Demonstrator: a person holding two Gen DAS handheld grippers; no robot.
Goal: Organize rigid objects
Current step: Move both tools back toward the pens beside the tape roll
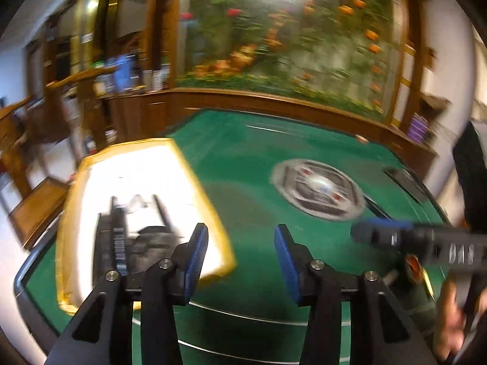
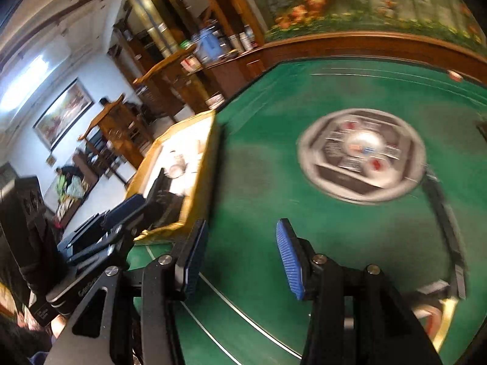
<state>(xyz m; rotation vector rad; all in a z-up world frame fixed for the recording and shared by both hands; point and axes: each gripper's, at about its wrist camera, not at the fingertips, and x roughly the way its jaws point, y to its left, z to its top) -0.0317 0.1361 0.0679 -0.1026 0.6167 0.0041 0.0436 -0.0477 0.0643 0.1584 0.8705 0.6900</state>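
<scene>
A yellow-rimmed box [image 1: 194,182] with a bright white inside sits on the left of the green table [image 1: 249,158]. Black items [image 1: 152,240], one with a barcode label, lie in it, blurred. My left gripper [image 1: 241,231] hovers at the box's near right corner, open, blue pads apart with only table between them. My right gripper [image 2: 242,225] is open too and empty, over bare green felt right of the box [image 2: 207,164]. From the left wrist view the right gripper [image 1: 368,232] reaches in from the right. The left gripper [image 2: 121,213] shows by the box in the right wrist view.
A round silver and black control panel [image 2: 362,155] is set in the table's middle. A dark slot [image 1: 404,179] runs along the right side. A gold and orange thing [image 1: 415,266] lies near the right edge. A hand [image 1: 450,319] holds the right gripper. Wooden shelves stand beyond.
</scene>
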